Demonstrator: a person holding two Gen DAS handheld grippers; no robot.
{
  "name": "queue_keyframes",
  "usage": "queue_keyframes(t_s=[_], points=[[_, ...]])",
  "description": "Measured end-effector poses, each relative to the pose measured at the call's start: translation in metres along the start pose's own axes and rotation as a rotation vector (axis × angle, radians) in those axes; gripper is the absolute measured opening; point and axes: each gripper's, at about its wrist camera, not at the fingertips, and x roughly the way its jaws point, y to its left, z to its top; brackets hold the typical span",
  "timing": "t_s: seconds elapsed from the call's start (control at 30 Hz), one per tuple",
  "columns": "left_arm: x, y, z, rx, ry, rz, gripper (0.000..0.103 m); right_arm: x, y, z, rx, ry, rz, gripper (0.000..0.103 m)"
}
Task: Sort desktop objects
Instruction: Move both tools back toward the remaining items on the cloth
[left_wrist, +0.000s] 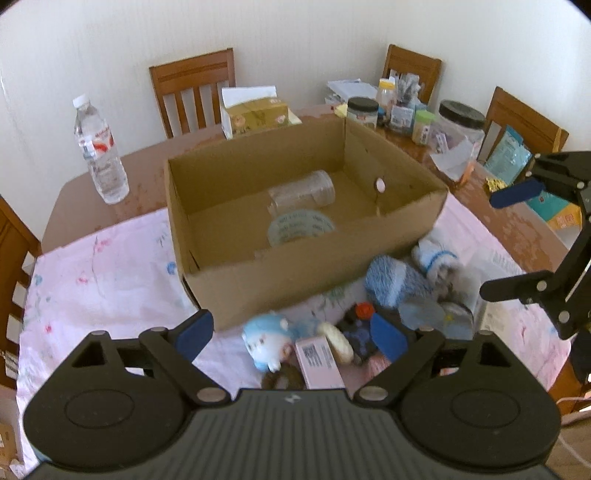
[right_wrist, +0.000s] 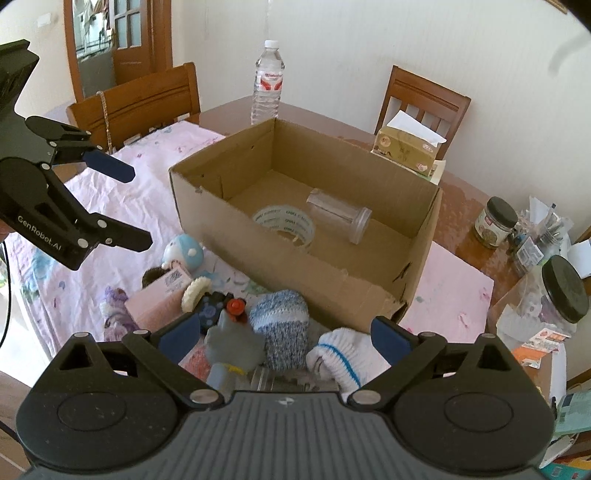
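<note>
An open cardboard box (left_wrist: 295, 280) (right_wrist: 295, 269) stands on the pink cloth. A tape roll (left_wrist: 301, 229) (right_wrist: 284, 221) and a clear plastic jar (left_wrist: 303, 192) (right_wrist: 340, 216) lie in it. In front of the box is a heap: a blue plush toy (left_wrist: 266, 339) (right_wrist: 184, 253), a pink carton (left_wrist: 317, 362) (right_wrist: 155, 299), a blue rolled sock (left_wrist: 388, 280) (right_wrist: 284, 328), a white sock (right_wrist: 340, 354) and a grey toy (right_wrist: 232, 343). My left gripper (left_wrist: 291, 334) (right_wrist: 127, 203) hovers open above the plush toy and carton. My right gripper (right_wrist: 286, 338) (left_wrist: 506, 242) hovers open over the socks and grey toy, gripping nothing.
A water bottle (left_wrist: 99, 147) (right_wrist: 267, 81) and a tissue box (left_wrist: 255, 114) (right_wrist: 406, 149) stand behind the box. Black-lidded jars (left_wrist: 461, 125) (right_wrist: 565, 295), papers and packets crowd the table's right end. Wooden chairs (left_wrist: 192, 88) surround the table.
</note>
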Motion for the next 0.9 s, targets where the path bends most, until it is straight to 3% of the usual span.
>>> queue_keyframes(t_s=[0.37,0.57,0.9], points=[[0.000,-0.016,-0.031,-0.049,0.039,0.012,0.092,0.000,0.010,-0.026,-0.013,0.017,0.030,0.101],[0.006,-0.022,-0.053,0.000,0.046,-0.001,0.092,-0.006,0.024,-0.040,-0.027,0.016,-0.017,0.101],[0.017,-0.015,-0.088,0.001,0.080,-0.027,0.092,-0.012,0.047,-0.066,0.080,0.046,-0.077,0.101]])
